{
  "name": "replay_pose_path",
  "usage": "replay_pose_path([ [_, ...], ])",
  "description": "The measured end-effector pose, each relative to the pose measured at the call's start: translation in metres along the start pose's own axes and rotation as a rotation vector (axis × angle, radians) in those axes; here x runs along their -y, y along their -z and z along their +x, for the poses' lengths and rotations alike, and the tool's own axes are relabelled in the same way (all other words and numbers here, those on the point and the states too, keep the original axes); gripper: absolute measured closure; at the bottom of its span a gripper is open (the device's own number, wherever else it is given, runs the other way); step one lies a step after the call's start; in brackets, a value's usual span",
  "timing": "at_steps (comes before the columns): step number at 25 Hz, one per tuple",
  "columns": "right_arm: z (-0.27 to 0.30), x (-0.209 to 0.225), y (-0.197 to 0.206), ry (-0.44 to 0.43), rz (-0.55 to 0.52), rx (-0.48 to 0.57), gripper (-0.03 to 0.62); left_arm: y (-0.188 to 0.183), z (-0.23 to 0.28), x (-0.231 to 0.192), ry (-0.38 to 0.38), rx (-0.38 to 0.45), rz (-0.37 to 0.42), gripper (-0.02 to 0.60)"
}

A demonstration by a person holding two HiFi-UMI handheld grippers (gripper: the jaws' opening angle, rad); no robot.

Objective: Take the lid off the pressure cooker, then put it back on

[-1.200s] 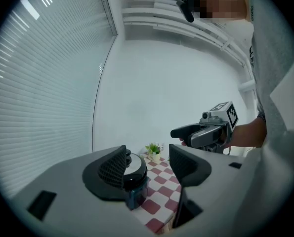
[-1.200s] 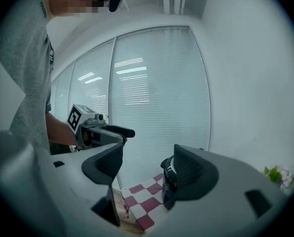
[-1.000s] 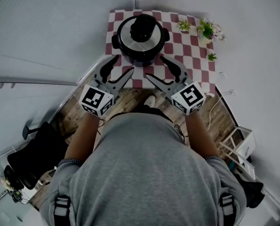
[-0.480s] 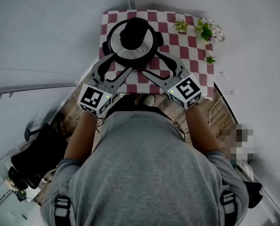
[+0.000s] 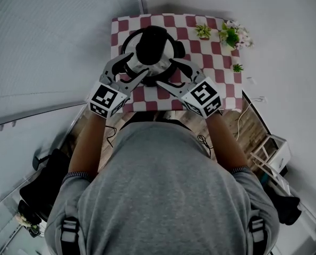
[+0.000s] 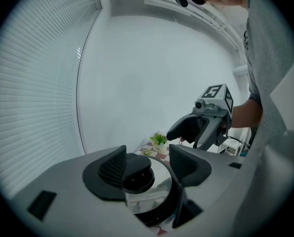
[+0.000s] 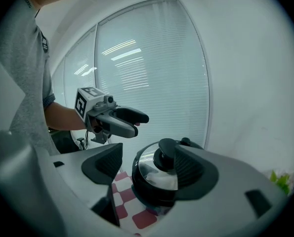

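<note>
**Two tools flank pressure cooker, lid on**

A black pressure cooker (image 5: 153, 73) stands at the left-rear part of a small bench (image 5: 228, 101) covered w/ a red-and-white checked cloth (image 5: 213, 62). Its silvery lid (image 7: 147, 174) is seated on the pot, w/ the black knob (image 5: 151, 44) at its centre. A person in a grey shirt (image 5: 163, 195) leans over the bench w/ one tool in each hand.

The left tool (image 5: 138, 65) sits at the cooker's left side w/ its jaws spread wide. In the left gripper view the knob shows btwn the two ribbed pads, which do not press on it. The right tool (image 5: 167, 73) comes in from the cooker's right-front, jaws likewise spread and pinching nothing. In the right gripper view the pot and lid fill the gap btwn the jaws (the far jaw overlaps the knob in that picture, so contact there can't be judged).

Small potted plants (image 5: 231, 33) stand at the bench's far right corner, well apart from the cooker. Window blinds (image 7: 151, 58) run along the wall behind the cooker.
</note>
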State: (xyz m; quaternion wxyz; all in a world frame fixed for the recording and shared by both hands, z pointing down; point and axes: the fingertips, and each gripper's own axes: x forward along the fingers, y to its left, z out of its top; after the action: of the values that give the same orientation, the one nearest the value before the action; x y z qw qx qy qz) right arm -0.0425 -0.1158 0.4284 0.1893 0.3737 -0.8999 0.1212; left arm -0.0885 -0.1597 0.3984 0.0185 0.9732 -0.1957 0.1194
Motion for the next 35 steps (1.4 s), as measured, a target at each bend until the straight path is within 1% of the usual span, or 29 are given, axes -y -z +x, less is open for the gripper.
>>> replay_pose_path([
  [3,0.012,0.007,-0.001,0.007,-0.014,-0.039,0.252,0.008,0.009,-0.007,0.071,-0.051,0.049,0.290],
  [8,0.029,0.020,0.001,0.024,-0.052,-0.135,0.252,0.026,0.023,-0.011,0.225,-0.180,0.151,0.272],
  [11,0.039,0.026,0.003,0.019,-0.058,-0.193,0.252,0.036,0.030,-0.015,0.292,-0.244,0.207,0.268],
  [15,0.055,0.037,0.004,0.023,-0.064,-0.242,0.247,0.046,0.040,-0.025,0.328,-0.295,0.273,0.267],
  [18,0.063,0.039,0.005,0.019,-0.070,-0.283,0.243,0.041,0.047,-0.030,0.363,-0.288,0.275,0.261],
  [20,0.067,0.040,0.007,0.009,-0.076,-0.315,0.244,0.040,0.052,-0.031,0.390,-0.297,0.294,0.258],
  [26,0.078,0.043,0.011,0.007,-0.100,-0.390,0.243,0.046,0.062,-0.031,0.485,-0.387,0.383,0.253],
  [32,0.088,0.047,0.024,-0.011,-0.128,-0.488,0.238,0.062,0.066,-0.032,0.568,-0.502,0.477,0.253],
  [35,0.092,0.050,0.028,-0.021,-0.129,-0.525,0.238,0.071,0.067,-0.031,0.609,-0.552,0.495,0.253],
])
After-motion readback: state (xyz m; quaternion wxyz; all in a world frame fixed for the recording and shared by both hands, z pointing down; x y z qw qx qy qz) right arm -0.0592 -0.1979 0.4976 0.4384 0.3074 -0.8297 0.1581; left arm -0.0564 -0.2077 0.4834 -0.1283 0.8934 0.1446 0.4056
